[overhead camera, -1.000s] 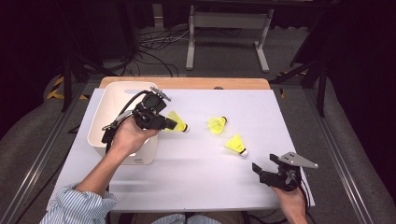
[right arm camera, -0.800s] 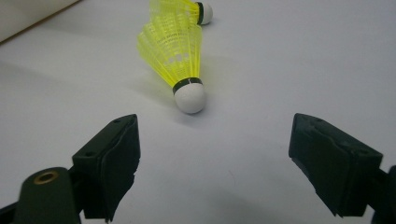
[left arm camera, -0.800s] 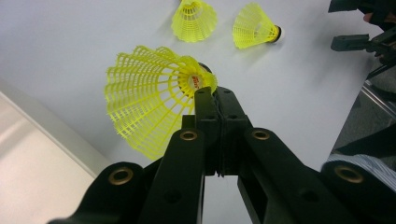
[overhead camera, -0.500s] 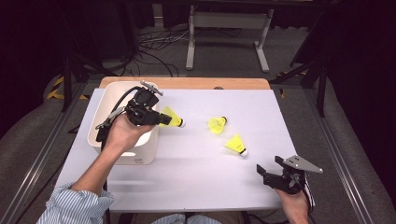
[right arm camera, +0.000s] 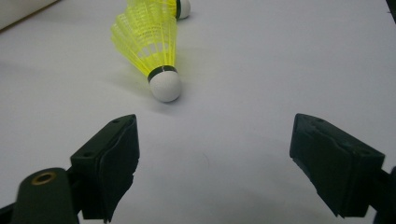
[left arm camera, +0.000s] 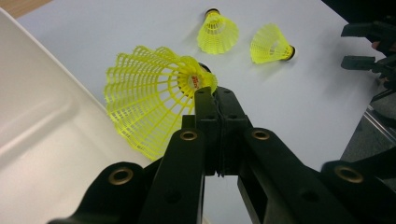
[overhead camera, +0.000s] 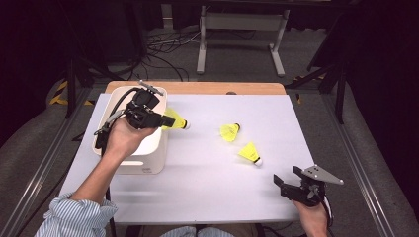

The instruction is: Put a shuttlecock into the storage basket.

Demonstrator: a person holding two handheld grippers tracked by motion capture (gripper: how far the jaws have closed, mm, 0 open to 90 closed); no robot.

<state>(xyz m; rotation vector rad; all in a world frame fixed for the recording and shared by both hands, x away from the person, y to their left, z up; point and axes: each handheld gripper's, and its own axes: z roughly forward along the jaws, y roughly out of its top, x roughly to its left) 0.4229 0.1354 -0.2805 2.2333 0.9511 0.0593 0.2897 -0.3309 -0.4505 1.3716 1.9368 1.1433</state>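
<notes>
Over the white bin [overhead camera: 148, 163] at the bench's [overhead camera: 207, 192] left, the left hand-held gripper [overhead camera: 165, 122] pinches a yellow shuttlecock [left arm camera: 149, 100] by its skirt; red print near its cork is unreadable. Two more shuttlecocks [overhead camera: 230, 132] [overhead camera: 249, 153] lie mid-bench. The right hand-held gripper [overhead camera: 286, 178] hovers agape, empty.

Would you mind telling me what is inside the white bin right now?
In the left gripper view, the visible part of the white bin is bare. In the high view, the left gripper, holding a yellow shuttlecock by the rim, and the hand cover much of the interior.
</notes>
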